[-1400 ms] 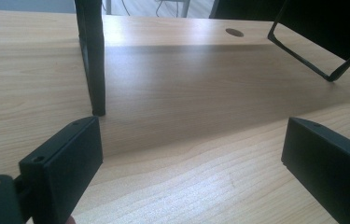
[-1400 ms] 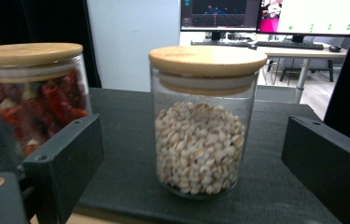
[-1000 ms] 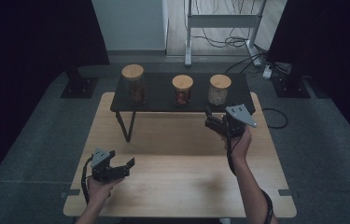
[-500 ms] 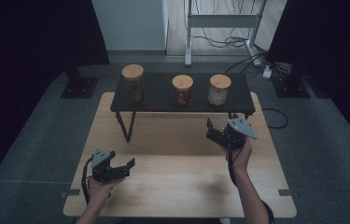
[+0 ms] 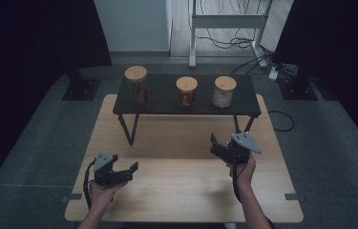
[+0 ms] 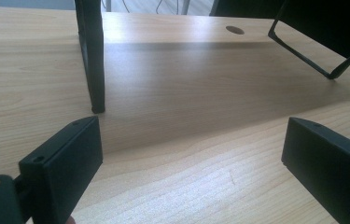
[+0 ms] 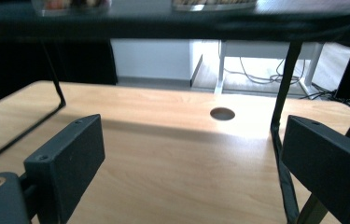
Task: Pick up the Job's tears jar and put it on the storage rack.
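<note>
Standing by: both grippers wait over the bare wooden table (image 5: pixel 181 191), nothing in either.
Nearest thing: the right-hand jar (image 5: pixel 225 91), pale contents, on the black shelf (image 5: pixel 167 107) at the far side of the table; it is the closest of the three to the right gripper (image 5: pixel 219 149), though well apart from it.
Other jars: a middle jar (image 5: pixel 186 91) and a taller left jar (image 5: pixel 136 86) stand in the same row, apart from one another.
Handling, my guess: the walls look like clear glass, so rigid, smooth and breakable, with some weight from the filling; the round wooden-looking lid may only sit loosely.
Where to grip: around the body below the lid, jaws level, not by the lid.
Right gripper: jaws wide apart and empty; the right gripper view looks under the shelf, level with its legs.
Right hand: held low in front of the shelf's right leg, forearm coming straight up from the near edge.
Left gripper (image 5: pixel 128 171): jaws spread wide, empty, just above the tabletop.
Left hand: low near the front left corner, pointing towards the shelf's left leg (image 6: pixel 91 56).
</note>
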Tool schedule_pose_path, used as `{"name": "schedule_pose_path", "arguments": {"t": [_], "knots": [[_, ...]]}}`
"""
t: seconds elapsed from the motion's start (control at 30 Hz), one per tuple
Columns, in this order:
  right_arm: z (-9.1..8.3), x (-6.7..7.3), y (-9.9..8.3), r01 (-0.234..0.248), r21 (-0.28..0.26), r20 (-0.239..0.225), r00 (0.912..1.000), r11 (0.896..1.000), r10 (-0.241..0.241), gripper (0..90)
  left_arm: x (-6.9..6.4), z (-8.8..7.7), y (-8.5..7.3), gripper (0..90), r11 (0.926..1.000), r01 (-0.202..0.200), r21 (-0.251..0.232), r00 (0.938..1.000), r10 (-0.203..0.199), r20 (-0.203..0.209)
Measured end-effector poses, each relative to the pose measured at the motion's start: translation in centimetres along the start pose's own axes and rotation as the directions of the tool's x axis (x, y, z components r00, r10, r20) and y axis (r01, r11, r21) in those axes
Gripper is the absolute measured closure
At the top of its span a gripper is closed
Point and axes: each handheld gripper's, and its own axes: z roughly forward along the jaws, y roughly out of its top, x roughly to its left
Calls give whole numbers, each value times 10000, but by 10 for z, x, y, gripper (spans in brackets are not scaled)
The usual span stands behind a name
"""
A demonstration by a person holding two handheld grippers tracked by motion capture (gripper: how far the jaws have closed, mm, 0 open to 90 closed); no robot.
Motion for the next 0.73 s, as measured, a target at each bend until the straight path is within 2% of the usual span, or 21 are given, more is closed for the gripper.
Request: {"name": "schedule_pose_path", "arguments": {"t": [0.47,0.73], "knots": [[0,0,-4,32,107,34,10000,9999,-32,56,-1,-1,0,47,10000,-50,-46,10000,50,28],[-1,-2,-5,-76,-18,-83,9999,10000,76,55,-2,-1,1,47,10000,-52,-68,10000,52,39]]}}
